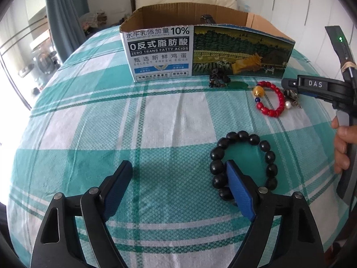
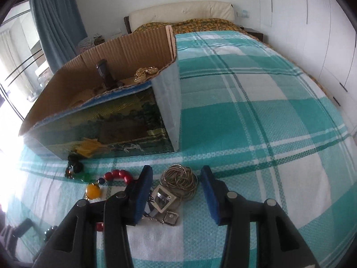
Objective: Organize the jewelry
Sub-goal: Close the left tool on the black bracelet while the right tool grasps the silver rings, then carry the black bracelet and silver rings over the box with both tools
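Jewelry lies loose on the checked bedspread (image 1: pixel 156 120), strung out along the front wall of a cardboard box (image 1: pixel 160 53) that serves, by the look of it, as the collecting bin.

Black bead bracelet (image 1: pixel 244 163): flat on the cloth, just ahead of the left hand-held gripper (image 1: pixel 178 187). Jaws wide. The right-side finger sits inside or over the loop, the other well off on bare cloth. Judged a straddle of the near arc of beads, set up for a pinch; nothing held yet.

Red bead bracelet (image 1: pixel 271 99), with an amber bead and a small blue one: farther ahead and to the right of the left tool, short of the box. In the right wrist view it runs under the left-side finger.

Right hand-held gripper (image 2: pixel 176 192): jaws wide, empty, low over a coil of thin metal chain (image 2: pixel 179 177) and square framed pendants (image 2: pixel 162 198) lying between the fingers. Likely the next pick on that side.

Dark bead string with a green piece (image 1: pixel 219 79): touching or just beside the box foot; contact unclear.

Box interior, from the right wrist view: gold-coloured pieces (image 2: pixel 146 72) and a dark upright object already inside, so sorting appears partly done. Open top makes for an easy drop.

Risk: round beads may roll out of a pinch.
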{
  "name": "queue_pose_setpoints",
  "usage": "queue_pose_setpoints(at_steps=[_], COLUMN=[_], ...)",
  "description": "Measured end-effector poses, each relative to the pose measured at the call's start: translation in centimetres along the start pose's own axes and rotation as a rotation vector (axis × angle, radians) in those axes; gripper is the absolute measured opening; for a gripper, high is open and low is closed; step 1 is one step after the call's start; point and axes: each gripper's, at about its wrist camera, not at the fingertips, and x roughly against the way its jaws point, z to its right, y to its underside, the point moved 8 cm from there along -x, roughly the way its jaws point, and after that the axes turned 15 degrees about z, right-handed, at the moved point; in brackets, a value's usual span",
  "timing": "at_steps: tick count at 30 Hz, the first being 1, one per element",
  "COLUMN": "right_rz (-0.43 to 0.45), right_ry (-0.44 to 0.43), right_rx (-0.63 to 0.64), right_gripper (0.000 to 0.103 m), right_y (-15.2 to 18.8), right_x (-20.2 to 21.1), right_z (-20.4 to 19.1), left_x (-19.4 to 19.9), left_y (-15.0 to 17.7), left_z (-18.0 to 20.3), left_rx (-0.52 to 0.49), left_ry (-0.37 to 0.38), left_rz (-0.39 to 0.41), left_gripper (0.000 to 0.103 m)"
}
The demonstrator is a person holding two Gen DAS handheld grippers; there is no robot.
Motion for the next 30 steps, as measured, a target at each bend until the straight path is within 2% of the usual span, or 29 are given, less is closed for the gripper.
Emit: queue_pose_setpoints(at_steps=[3,7,10,13,15,18,22,30], right_rz=[0.005,-0.012,-0.020,-0.015,-0.009,0.005,0.037,0.102], right_ry=[0.006,-0.024,-0.059,-0.098,-0.123,-0.167,-0.217,-0.279], right_rx=[0.058,0.119,0.112,0.086,0.064,0.029,-0.002,0.006], right_gripper=[0.025,0.021,0.020,0.018,0.018,0.018,0.018,0.018], right_y=[0.2,0.7,1.2,1.6,1.7,1.3,-0.1,-3.0], right_x=[0.3,1.1,2.2,3.6,4.8,6.9,9.6,13.8], right_z=[-0.1,-0.2,0.1,0.5,0.8,1.2,1.6,1.3], left_x=[0.1,0.1,0.4,0.8,0.8,0.8,1.6,5.8], left_y=[0.0,-0.1,-0.1,-0.2,-0.3,-0.3,-1.0,-5.9], left_z=[0.6,1.2,1.7,2.6,3.3,3.7,3.8,3.3], left_rx=[-0.004,-0.010,-0.014,-0.036,-0.052,-0.054,0.012,0.114], left_ry=[0.007,0.018,0.037,0.072,0.096,0.119,0.185,0.295], left_rz=[0.005,0.009,0.010,0.016,0.013,-0.001,-0.012,0.047], left_gripper=[0.085,0.081,0.071,0.043,0.012,0.011,0.010,0.010])
